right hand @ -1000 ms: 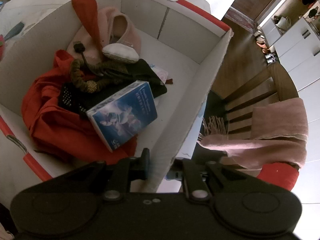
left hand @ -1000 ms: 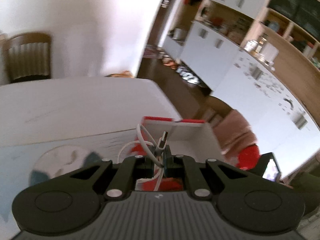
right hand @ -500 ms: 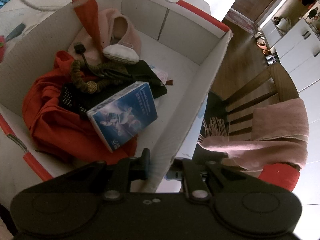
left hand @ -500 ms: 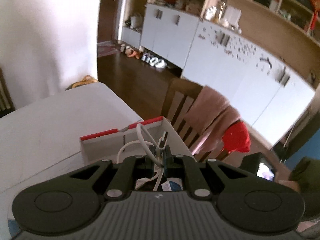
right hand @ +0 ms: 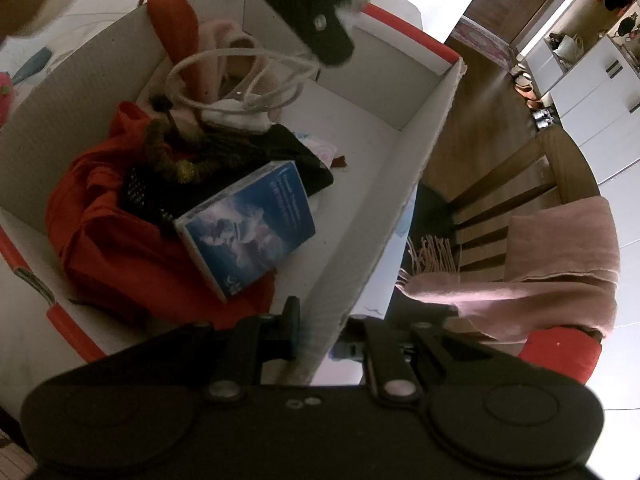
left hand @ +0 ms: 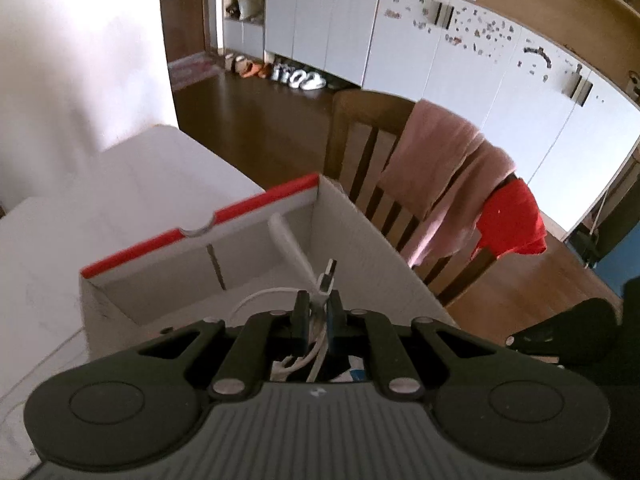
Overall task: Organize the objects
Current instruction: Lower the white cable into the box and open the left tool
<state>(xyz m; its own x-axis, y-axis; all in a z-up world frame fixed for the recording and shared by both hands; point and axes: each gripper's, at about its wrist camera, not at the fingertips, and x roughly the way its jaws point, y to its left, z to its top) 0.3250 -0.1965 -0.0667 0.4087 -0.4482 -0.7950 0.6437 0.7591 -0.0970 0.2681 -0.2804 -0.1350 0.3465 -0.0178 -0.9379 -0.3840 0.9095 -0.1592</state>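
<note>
A white cardboard box with red rims [left hand: 200, 236] [right hand: 400, 184] stands on the white table. My left gripper [left hand: 318, 304] is shut on a white USB cable [left hand: 328, 276], whose plug sticks up past the fingers. In the right wrist view the left gripper [right hand: 316, 12] hangs over the box's far side and the cable's loops [right hand: 240, 80] dangle above the contents. My right gripper [right hand: 320, 320] is shut on the box's near side wall. Inside lie a blue book [right hand: 252, 228], red cloth [right hand: 104, 240], brown beads [right hand: 176, 160] and a pink cloth [right hand: 236, 40].
A wooden chair [left hand: 360, 136] stands close beside the box, with a pink scarf [left hand: 440, 168] [right hand: 540, 260] and a red cloth [left hand: 512, 220] draped over it. White cupboards [left hand: 460, 64] line the far wall. A teal item [right hand: 32, 64] lies on the table [left hand: 100, 200] left of the box.
My left gripper has swung across and down with the cable and now hangs over the box, where it shows in the right wrist view. The right gripper has kept still on the wall.
</note>
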